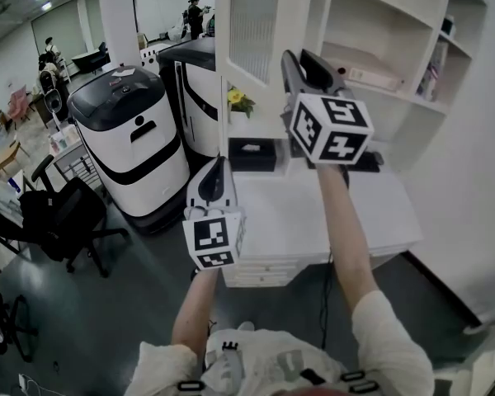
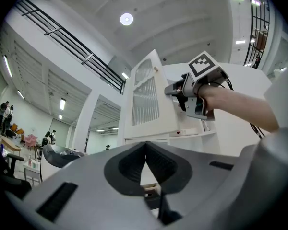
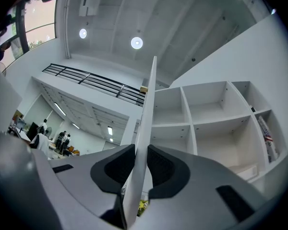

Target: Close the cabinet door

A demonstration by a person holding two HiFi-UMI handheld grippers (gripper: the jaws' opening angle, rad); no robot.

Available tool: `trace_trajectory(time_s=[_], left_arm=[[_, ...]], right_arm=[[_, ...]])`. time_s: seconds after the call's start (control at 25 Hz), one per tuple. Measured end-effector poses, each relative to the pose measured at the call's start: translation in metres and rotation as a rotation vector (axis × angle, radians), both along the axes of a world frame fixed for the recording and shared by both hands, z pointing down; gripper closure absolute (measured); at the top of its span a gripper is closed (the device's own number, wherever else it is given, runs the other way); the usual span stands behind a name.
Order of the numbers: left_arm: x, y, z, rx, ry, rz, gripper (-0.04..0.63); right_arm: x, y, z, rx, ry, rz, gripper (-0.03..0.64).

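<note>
Beside white shelving (image 3: 209,123), the upright cabinet door (image 3: 149,99) is pinched edge-on by the jaws of the right gripper (image 3: 140,152), while the left gripper (image 2: 145,146), jaws pressed together empty, is held farther off.

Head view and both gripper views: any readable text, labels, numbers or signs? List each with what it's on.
No words or numbers can be read in any view.
Left cube, right cube: black-and-white square marker patterns only, no letters.
Books on the shelf: spines too small to read.
Shirt: dark print, too blurred to read.
Door: no label seen.
</note>
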State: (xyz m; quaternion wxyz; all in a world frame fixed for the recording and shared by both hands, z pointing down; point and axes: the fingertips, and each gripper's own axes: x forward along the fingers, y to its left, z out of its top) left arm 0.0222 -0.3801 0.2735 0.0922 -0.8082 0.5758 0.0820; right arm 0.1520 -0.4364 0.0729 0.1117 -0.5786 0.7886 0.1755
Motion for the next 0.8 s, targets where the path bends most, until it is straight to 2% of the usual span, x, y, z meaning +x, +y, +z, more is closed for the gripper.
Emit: trace_trajectory(time_s=[0.36, 0.8], left_arm=[[0.002, -0.004, 0.001, -0.007, 0.003, 0.009, 0.591], [0.004, -0.014, 0.008, -0.040, 0.000, 0.015, 0.591]], right_arm=[[0.039, -0.022, 0.000, -0.006, -0.028, 0.088, 0.532], [0.094, -0.066, 0.002, -0.075, -0.085, 0.164, 0.523]])
